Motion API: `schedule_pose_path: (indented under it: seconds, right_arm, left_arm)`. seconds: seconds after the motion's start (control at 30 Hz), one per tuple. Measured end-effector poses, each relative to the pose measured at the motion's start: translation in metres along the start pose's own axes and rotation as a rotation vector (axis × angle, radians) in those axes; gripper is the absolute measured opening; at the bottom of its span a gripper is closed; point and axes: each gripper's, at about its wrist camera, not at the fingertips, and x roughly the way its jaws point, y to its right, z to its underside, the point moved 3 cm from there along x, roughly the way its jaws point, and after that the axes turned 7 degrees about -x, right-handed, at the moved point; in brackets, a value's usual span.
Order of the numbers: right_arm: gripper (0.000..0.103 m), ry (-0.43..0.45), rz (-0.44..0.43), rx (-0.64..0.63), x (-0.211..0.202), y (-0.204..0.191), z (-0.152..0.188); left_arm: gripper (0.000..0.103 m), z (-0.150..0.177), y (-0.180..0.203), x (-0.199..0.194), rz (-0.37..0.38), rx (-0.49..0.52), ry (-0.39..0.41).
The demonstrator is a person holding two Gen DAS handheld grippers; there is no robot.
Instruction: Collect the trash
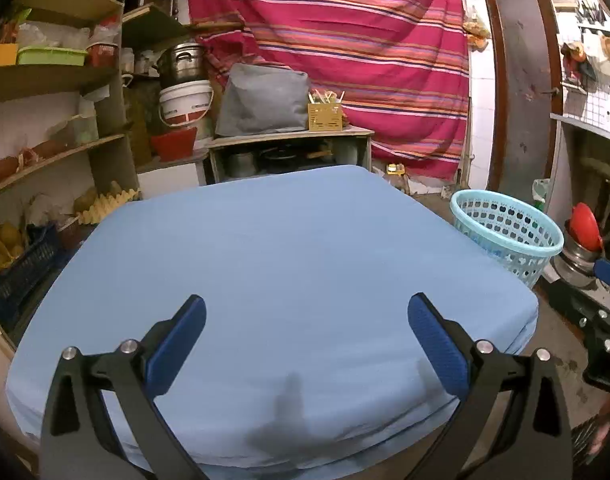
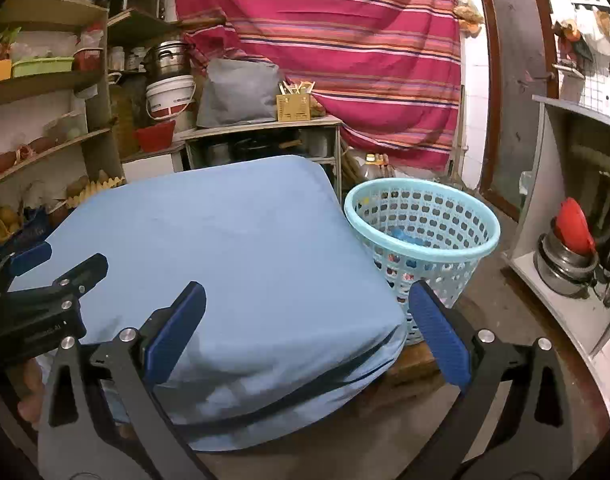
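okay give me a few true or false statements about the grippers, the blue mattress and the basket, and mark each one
1. Both grippers, left gripper and right gripper, have open, empty jaws. True.
2. The blue mattress has trash lying on top. False: its visible surface is bare.
3. The light blue basket stands on the mattress. False: it stands beside it, on the floor.
4. The basket holds some items. True: coloured pieces show inside.
5. A striped red cloth hangs behind. True.

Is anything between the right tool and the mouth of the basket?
Nothing visible. The right tool hangs open over the mattress corner, and the basket stands on the floor just beyond, its mouth open.
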Motion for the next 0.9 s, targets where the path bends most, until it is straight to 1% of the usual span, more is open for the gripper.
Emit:
schedule_pose_path:
  seconds: [0.13, 0.2, 0.43, 0.9]
  right_arm:
    - [0.099, -0.004, 0.004, 0.007, 0.0039, 0.0035, -0.0003]
    - [0.099, 0.002, 0.027, -0.001, 0.0043, 0.0064, -0.0005]
    - [0.099, 0.012, 0.068, -0.030, 0.0023, 0.0031, -0.0001]
    - [0.099, 0.026, 0.084, -0.032, 0.0006, 0.0026, 0.0008]
  left_arm:
    - [0.099, 0.0024, 0.0007, 0.0046, -0.009, 0.005, -0.004]
    - [0.099, 0.0031, 0.0001, 0.0068, -0.012, 0.001, -0.007]
    - [0.099, 0.0051, 0.0018, 0.0078, 0.001, -0.006, 0.001]
    - [0.099, 0.0024, -0.0018, 0.0077, 0.010, -0.010, 0.013]
